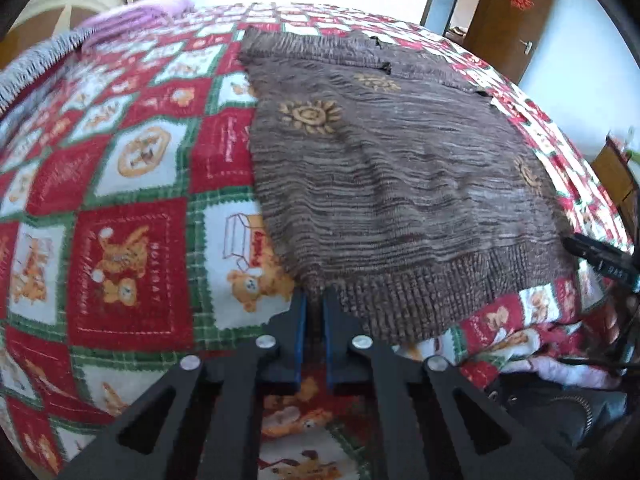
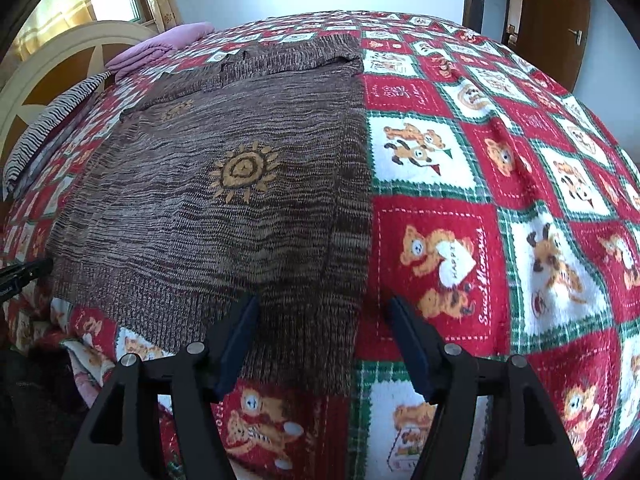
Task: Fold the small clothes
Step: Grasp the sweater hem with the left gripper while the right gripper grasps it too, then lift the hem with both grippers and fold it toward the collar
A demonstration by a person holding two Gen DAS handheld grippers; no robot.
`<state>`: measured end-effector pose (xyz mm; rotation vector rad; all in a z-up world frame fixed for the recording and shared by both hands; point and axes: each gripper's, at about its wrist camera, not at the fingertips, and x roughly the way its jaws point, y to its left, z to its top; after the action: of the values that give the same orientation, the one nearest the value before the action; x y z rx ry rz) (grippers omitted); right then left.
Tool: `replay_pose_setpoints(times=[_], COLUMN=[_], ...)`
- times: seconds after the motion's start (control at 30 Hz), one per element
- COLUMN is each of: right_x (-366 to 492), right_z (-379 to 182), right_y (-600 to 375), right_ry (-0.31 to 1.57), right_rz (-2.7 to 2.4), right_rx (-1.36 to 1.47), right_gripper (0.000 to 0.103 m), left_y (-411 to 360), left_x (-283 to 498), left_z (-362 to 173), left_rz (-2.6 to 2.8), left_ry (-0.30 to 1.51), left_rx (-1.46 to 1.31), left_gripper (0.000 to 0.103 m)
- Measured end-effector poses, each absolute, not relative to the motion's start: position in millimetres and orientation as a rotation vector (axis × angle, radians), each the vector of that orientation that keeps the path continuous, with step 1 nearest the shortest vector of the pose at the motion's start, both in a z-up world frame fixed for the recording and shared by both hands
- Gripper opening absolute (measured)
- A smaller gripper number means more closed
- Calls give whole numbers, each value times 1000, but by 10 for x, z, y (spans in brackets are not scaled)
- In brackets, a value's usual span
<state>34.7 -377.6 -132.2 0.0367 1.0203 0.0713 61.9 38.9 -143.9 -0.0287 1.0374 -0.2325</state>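
A brown knitted sweater (image 1: 400,184) with yellow sun motifs lies spread flat on a bed. It also shows in the right wrist view (image 2: 224,208). My left gripper (image 1: 315,300) is shut on the sweater's ribbed hem at its near left corner. My right gripper (image 2: 324,308) is open, its jaws standing wide on either side of the sweater's near right hem, where a sleeve strip lies folded along the edge. The right gripper's tip (image 1: 596,254) shows at the right edge of the left wrist view.
The bed is covered by a red, green and white teddy-bear blanket (image 2: 480,220). A folded purple cloth (image 2: 160,46) and a striped pillow (image 2: 52,128) lie near the headboard (image 2: 60,64). A brown door (image 1: 516,12) stands beyond the bed.
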Motion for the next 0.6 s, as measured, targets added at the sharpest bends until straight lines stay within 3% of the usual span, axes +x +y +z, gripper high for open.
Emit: replay_pose_setpoints(times=[0.2,0.27,0.4,0.47,0.57,0.6], right_x=[224,210,209,198,181,176], right_z=[-1355,-1358,-1369,-1364,-1347,-1314], right_y=[-3753,-3698,-3687,-3684,-3676,-3711], right_ry=[1041,1031,1037,1043,1042,1031], right_rz=[88,104,112,126,148,154], right_rx=[18,-9,-13,0,11,34], right_gripper=[66,55,43,24,7,7], left_y=[517,521,483,479,482,483], left_x=[577,591,653,646,642,642], left_z=[-1266,-1316,-1499,-1499,-1479,-1473], left_rz=[-227,-228,-227,-222,-218,-218], left_ry=[971,981,1038,1036,1031,1031], left_rx=[-51,-53,-59,-59,-57,-57], left_gripper=[8,8,8,8,9,9])
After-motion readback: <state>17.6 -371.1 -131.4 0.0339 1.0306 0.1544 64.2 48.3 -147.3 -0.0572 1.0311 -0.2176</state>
